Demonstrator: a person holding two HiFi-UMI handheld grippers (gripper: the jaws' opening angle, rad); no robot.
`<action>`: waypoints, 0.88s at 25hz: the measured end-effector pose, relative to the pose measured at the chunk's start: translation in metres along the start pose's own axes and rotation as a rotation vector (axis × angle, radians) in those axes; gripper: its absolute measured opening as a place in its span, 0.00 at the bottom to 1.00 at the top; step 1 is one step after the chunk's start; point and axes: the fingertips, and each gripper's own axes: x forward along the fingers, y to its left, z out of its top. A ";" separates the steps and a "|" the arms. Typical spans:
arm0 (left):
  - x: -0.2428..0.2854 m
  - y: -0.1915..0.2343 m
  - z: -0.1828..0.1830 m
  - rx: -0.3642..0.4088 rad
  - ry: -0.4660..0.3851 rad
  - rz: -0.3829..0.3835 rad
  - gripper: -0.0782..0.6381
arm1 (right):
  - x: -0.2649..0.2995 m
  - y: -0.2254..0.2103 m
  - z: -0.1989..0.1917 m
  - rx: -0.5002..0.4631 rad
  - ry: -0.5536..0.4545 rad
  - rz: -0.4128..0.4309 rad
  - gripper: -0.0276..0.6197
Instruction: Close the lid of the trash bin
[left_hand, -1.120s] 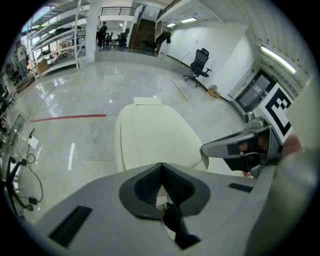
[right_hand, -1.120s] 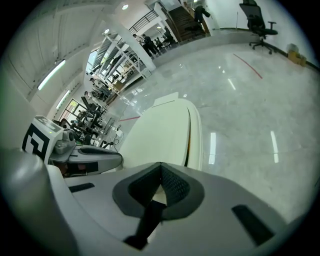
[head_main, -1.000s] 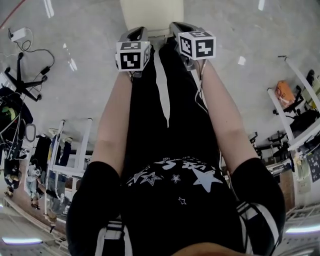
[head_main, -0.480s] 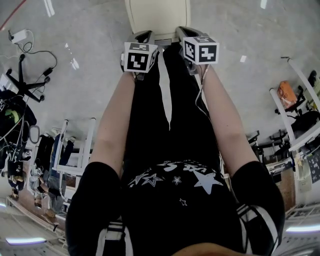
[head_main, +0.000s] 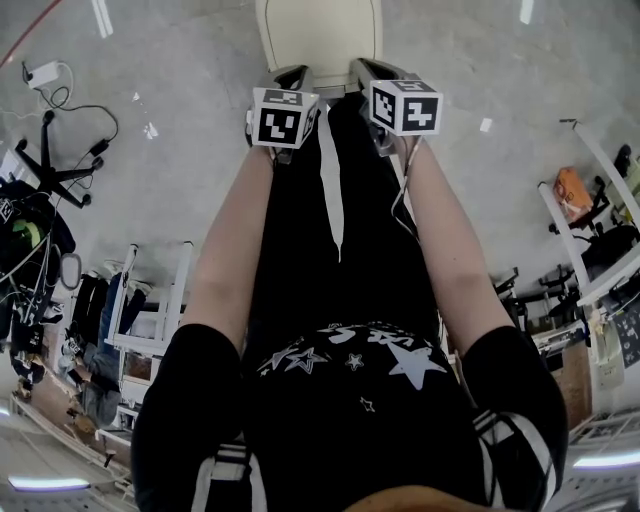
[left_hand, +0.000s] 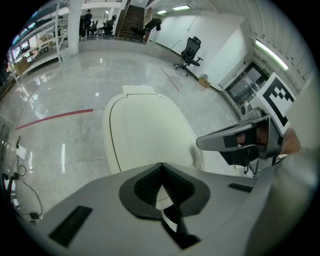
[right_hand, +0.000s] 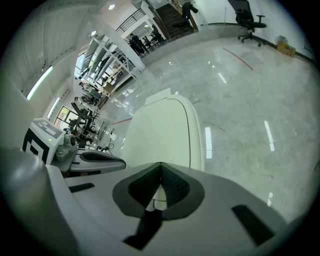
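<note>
A cream trash bin (head_main: 318, 35) stands on the grey floor just past both grippers, and its lid (left_hand: 150, 130) lies flat and closed. In the left gripper view my left gripper (left_hand: 160, 166) is shut, jaws touching at the tips and holding nothing, just short of the lid's near edge. My right gripper (right_hand: 160, 166) is also shut and empty, over the bin's (right_hand: 165, 132) near end. In the head view the left gripper (head_main: 290, 75) and right gripper (head_main: 365, 68) sit side by side, above the person's black trousers.
A chair base (head_main: 60, 170) and a power strip with cable (head_main: 40, 70) lie on the floor at left. Racks with clothes (head_main: 140, 300) stand lower left, white shelving (head_main: 590, 230) at right. An office chair (left_hand: 192, 50) and a red floor line (left_hand: 55, 116) lie beyond the bin.
More of the bin now shows at the top of the head view. Both grippers have shifted slightly right and lower in that view, staying shut.
</note>
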 end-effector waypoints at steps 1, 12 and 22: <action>-0.002 0.000 0.005 0.002 -0.012 0.001 0.12 | -0.003 0.003 0.005 -0.001 -0.013 0.003 0.05; -0.048 -0.012 0.051 0.037 -0.105 0.018 0.12 | -0.046 0.030 0.037 -0.022 -0.097 0.032 0.05; -0.114 -0.052 0.096 0.070 -0.230 0.022 0.12 | -0.116 0.057 0.075 -0.062 -0.207 0.065 0.05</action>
